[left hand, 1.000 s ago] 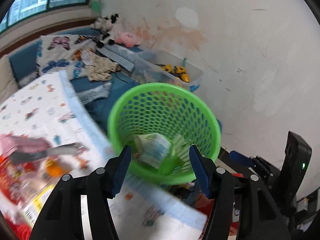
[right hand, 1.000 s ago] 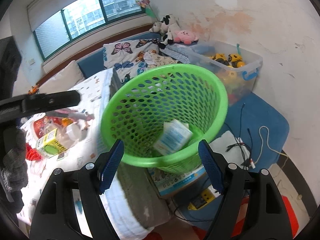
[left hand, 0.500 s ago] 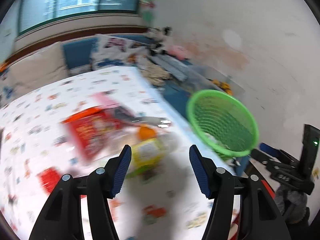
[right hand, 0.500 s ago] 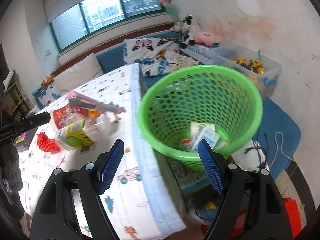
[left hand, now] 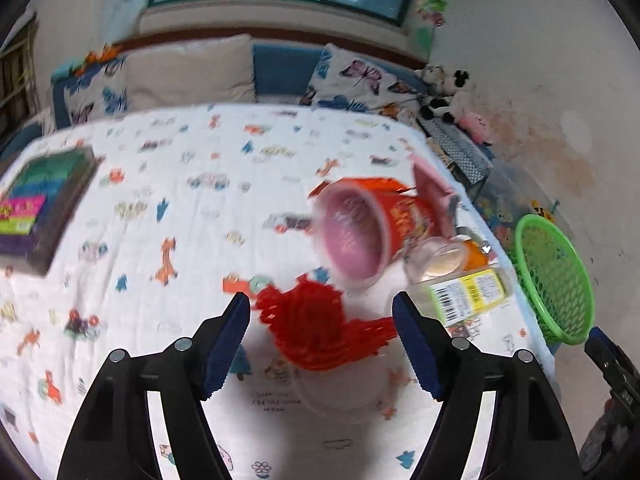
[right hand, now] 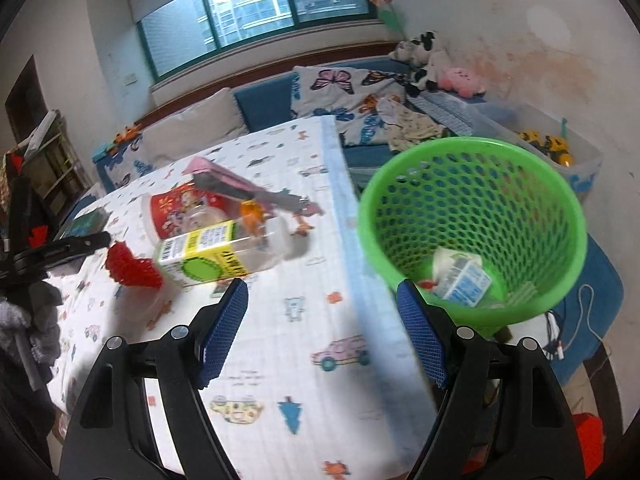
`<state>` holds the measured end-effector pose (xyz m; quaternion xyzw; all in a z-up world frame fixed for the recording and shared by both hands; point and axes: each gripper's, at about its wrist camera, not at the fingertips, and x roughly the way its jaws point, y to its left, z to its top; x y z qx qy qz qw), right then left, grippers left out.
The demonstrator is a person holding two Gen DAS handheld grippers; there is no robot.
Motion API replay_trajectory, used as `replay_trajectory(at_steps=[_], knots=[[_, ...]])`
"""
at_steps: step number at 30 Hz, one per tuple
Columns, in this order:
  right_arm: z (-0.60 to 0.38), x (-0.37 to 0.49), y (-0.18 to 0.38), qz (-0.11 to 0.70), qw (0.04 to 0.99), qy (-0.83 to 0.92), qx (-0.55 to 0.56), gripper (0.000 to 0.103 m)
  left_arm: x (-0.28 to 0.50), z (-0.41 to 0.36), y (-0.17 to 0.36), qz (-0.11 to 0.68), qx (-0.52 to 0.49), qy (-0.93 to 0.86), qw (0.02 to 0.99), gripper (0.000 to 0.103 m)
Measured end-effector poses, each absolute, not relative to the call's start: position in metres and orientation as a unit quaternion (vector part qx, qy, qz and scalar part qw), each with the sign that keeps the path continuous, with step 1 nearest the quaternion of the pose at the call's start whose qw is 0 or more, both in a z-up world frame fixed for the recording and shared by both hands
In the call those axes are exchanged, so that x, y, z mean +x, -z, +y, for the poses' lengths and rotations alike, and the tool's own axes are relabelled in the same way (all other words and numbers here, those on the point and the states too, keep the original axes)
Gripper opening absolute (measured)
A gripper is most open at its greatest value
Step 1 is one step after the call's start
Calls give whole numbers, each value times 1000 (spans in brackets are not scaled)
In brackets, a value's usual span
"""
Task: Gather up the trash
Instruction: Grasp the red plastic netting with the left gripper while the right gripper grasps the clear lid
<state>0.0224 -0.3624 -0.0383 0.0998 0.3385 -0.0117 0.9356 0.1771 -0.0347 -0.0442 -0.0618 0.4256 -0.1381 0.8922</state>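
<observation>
A green mesh basket (right hand: 476,220) stands off the table's right edge with a small carton (right hand: 464,280) and other scraps inside; it also shows in the left wrist view (left hand: 554,276). On the table lie a red net (left hand: 320,328), a red cup on its side (left hand: 368,228), a clear bottle with a yellow label (left hand: 464,284) and a pink flat packet (right hand: 228,178). My left gripper (left hand: 320,336) is open and empty, just above the red net. My right gripper (right hand: 322,324) is open and empty over the table's right part, between the bottle (right hand: 224,252) and the basket.
The table carries a white cloth with cartoon prints (left hand: 180,220). A dark box of coloured items (left hand: 40,200) lies at its far left. A blue sofa with cushions (right hand: 320,88) runs behind, with a clear toy bin (right hand: 560,152) beyond the basket.
My left gripper swung away from the basket to the left, over the table and down to the red net. My right gripper also turned left, from the basket toward the table.
</observation>
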Motion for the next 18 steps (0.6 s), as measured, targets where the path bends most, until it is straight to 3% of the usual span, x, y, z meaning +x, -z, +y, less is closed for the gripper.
replay_trajectory(at_steps=[6, 13, 18], knots=[[-340, 30, 42, 351, 932, -12, 87, 77, 187, -27, 67, 452, -105, 130, 876, 72], [-306, 38, 52, 369, 926, -46, 70, 77, 194, -25, 78, 461, -128, 154, 864, 41], [-278, 46, 59, 381, 920, -74, 59, 77, 189, -16, 65, 443, -132, 164, 872, 34]])
